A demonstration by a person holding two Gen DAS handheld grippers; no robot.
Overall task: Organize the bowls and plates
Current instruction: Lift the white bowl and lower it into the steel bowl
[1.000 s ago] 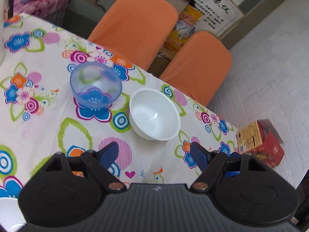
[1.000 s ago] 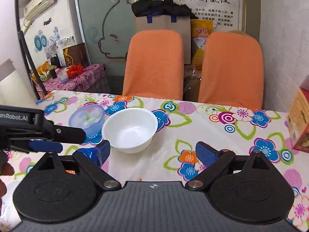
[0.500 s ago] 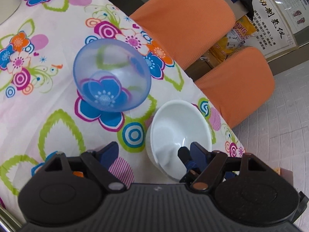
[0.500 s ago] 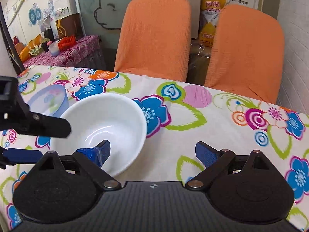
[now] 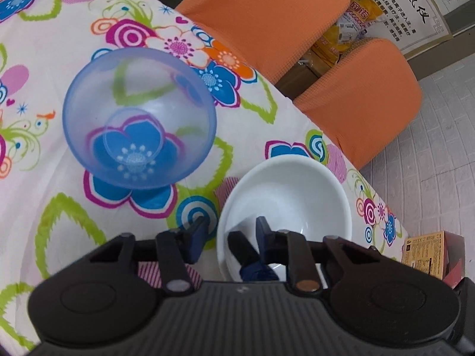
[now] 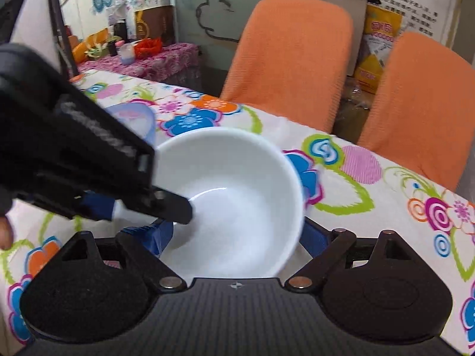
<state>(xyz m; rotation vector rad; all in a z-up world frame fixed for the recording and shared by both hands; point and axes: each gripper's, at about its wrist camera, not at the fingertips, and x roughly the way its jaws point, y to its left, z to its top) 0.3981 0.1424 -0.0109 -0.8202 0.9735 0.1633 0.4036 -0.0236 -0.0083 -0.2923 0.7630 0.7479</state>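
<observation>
The white bowl (image 5: 286,204) sits on a table with a flowery tablecloth (image 5: 38,178), close to the table's edge. Next to it, a little apart, stands a see-through blue bowl (image 5: 139,118). You can see a blue flower of the cloth right through its bottom.

The left gripper (image 5: 231,233) has its fingers pulled close together over the white bowl's rim. One blue pad (image 5: 196,234) is outside the bowl and the other finger is inside. It looks like it is pinching the rim, though the exact touch is hard to see.

The right gripper (image 6: 237,234) is open wide, with one finger on each side of the white bowl (image 6: 237,190). I cannot tell if its pads touch the bowl. In the right wrist view, the left gripper (image 6: 166,204) reaches in from the left and dips into the bowl.

Two orange chairs (image 6: 289,62) stand behind the table. A small cardboard box (image 5: 430,255) lies on the tiled floor.
</observation>
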